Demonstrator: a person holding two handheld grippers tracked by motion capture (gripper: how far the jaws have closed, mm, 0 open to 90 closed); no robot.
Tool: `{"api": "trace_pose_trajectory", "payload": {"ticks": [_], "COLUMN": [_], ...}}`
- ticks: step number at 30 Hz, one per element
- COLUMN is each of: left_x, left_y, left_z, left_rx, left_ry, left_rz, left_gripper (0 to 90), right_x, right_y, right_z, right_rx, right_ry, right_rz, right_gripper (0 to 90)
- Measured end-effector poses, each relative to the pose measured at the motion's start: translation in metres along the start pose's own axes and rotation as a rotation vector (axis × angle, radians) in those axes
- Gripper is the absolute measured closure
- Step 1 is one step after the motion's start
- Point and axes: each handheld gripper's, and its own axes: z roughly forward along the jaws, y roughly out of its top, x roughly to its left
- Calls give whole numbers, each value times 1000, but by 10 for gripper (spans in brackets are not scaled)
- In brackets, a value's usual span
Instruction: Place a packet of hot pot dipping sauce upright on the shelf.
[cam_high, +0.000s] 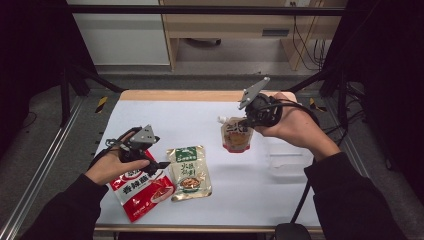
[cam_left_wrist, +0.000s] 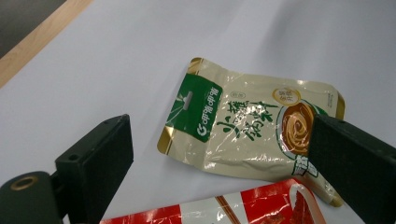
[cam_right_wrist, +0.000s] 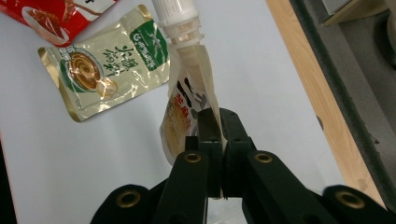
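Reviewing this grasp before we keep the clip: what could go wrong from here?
1. The right claw pinches only the thin edge of the spouted pouch, which hangs in the air; it could slip or swing.
2. The left claw is open over the beige pouch, close to the red pouch; closing may catch both.
3. The clear container is faint against the table and easy to knock.

Red-and-white pouch (cam_high: 142, 192), cream pouch (cam_high: 189, 173) (green header band), beige spouted pouch (cam_high: 236, 135) with white cap.

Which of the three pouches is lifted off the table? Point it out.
The spouted pouch, pinched at its edge by the right gripper. The red pouch and the green-topped pouch lie flat.
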Motion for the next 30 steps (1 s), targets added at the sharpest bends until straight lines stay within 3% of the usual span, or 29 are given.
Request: {"api": "trace_pose_trajectory", "payload": {"ticks": [14,30], "left_x": [2,4], "left_y": [-18,-32], "left_z": [-2,-10], "left_rx": [4,1], "left_ry": [6,12], "left_rz": [-35,-62], "left_gripper": [69,69], "right_x": [-20,-31], "right_y": [-24,-69], "right_z": [-34,-51], "right_rx": [-9,0], "right_ry": [-54,-91], "right_rz": [51,112], "right_gripper": [895,895]}}
